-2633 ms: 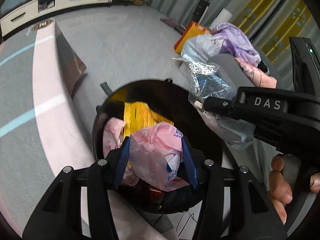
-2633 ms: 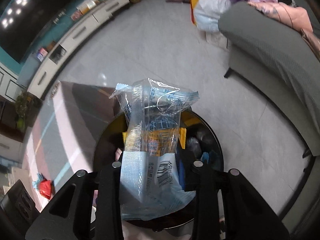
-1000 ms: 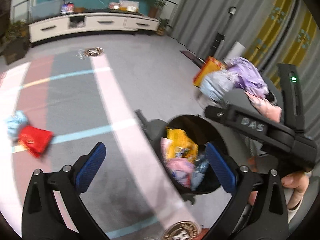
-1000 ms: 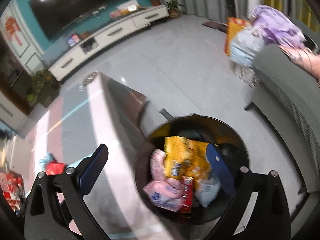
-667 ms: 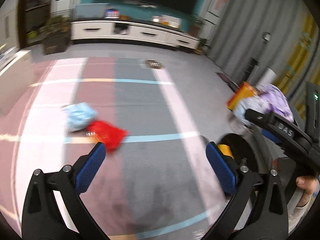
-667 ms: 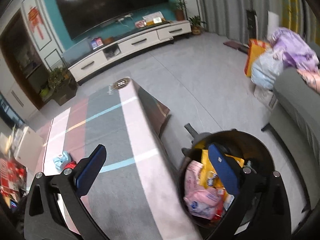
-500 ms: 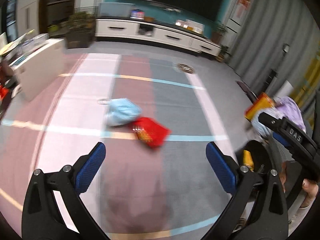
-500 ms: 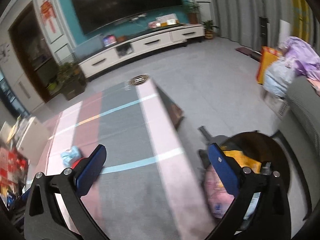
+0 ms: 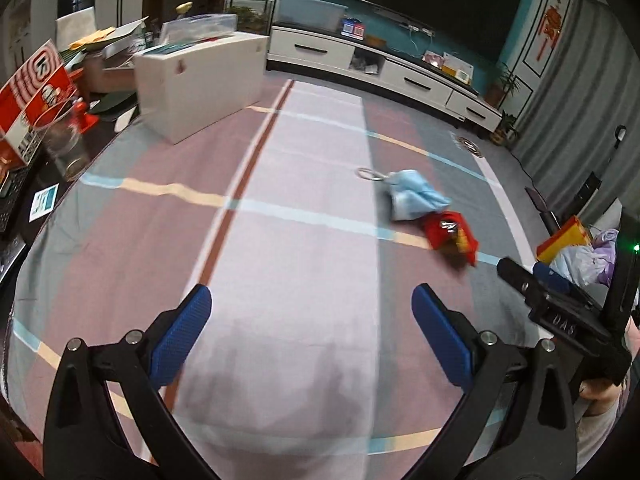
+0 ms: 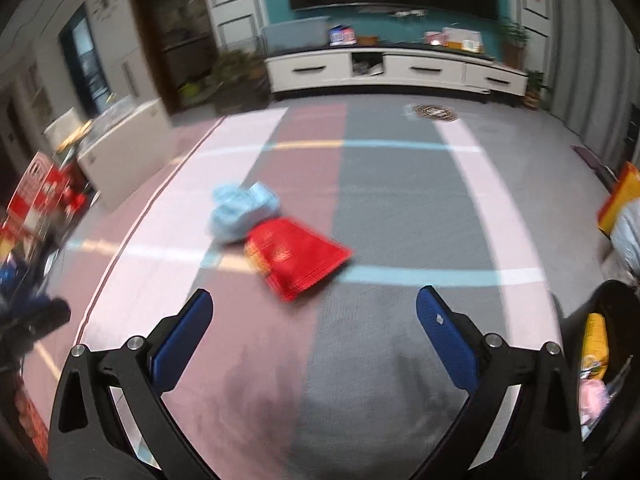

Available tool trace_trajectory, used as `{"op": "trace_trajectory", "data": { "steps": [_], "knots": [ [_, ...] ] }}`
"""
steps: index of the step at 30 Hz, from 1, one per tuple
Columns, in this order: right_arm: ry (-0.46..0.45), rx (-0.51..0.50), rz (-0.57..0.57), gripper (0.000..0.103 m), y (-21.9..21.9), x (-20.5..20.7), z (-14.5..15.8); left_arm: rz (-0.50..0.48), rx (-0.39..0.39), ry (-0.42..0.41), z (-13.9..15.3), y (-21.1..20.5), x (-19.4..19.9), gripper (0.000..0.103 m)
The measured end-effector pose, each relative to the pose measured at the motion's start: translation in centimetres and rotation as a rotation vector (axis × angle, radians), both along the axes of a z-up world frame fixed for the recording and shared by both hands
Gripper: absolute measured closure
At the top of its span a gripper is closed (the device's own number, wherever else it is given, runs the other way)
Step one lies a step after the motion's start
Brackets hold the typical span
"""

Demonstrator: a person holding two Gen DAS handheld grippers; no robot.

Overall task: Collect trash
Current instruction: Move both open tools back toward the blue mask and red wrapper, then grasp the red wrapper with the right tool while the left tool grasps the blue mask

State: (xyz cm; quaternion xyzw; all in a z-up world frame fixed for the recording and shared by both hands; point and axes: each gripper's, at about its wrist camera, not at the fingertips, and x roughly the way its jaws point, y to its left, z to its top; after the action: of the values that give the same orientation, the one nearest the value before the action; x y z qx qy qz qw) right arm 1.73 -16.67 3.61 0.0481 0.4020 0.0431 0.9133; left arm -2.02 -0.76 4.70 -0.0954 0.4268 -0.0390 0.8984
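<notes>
Both tools are spread wide and carry nothing — the left tool [image 9: 310, 308] and the right tool [image 10: 314, 312] each show two flat blue pads with a fine dimpled grip, set on black plastic arms with round silver bolts.

Two pieces of trash lie on the striped cloth [image 9: 280, 264], which is matte and soft, banded in pink, grey and dusty red with thin blue and yellow lines. The red wrapper [image 10: 294, 254] is a glossy, flattened, roughly triangular packet, blurred. Touching its far edge sits a crumpled pale-blue bag [image 10: 242, 210] — soft and lumpy. In the left view the same pair lies ahead and to the right: bag [image 9: 414, 200], wrapper [image 9: 450, 236].

At the right view's lower right edge, a dark round bin [image 10: 612, 320] holds yellow and pink packets
</notes>
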Motion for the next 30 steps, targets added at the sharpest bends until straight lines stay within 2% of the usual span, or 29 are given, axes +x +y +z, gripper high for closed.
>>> {"op": "trace_trajectory", "data": {
  "steps": [6, 11, 13, 19, 23, 26, 28, 30],
  "knots": [
    [0.02, -0.046, 0.034, 0.003, 2.8, -0.8, -0.9, -0.035, 0.018, 0.039, -2.6, 0.7, -0.2, 0.003],
    [0.077, 0.033, -0.002, 0.003, 2.2, -0.5, -1.5, -0.058, 0.016, 0.061, -3.7, 1.3, 0.1, 0.003],
    [0.093, 0.057, -0.021, 0.003, 1.8, -0.5, -1.7, -0.048, -0.007, 0.063, -3.8, 1.8, 0.1, 0.003],
    [0.093, 0.026, -0.066, 0.003, 1.2, 0.5, -0.7, -0.021, -0.093, 0.093, -4.0, 3.3, 0.3, 0.003],
    [0.109, 0.043, -0.083, 0.004, 1.0, 3.0, 0.0, 0.001, -0.153, 0.116, -4.3, 4.0, 0.5, 0.003],
    [0.152, 0.062, -0.116, 0.004, 0.9, 5.4, -0.3, 0.013, -0.145, 0.118, -4.5, 4.2, 0.5, 0.003],
    [0.178, 0.038, -0.146, 0.004, 1.1, 6.7, -0.7, 0.033, -0.097, 0.103, -4.6, 4.2, 0.4, 0.003],
    [0.194, 0.058, -0.138, 0.007, 1.2, 7.8, -1.1, 0.033, -0.082, 0.098, -4.6, 4.3, 0.3, 0.003]
  ]
}}
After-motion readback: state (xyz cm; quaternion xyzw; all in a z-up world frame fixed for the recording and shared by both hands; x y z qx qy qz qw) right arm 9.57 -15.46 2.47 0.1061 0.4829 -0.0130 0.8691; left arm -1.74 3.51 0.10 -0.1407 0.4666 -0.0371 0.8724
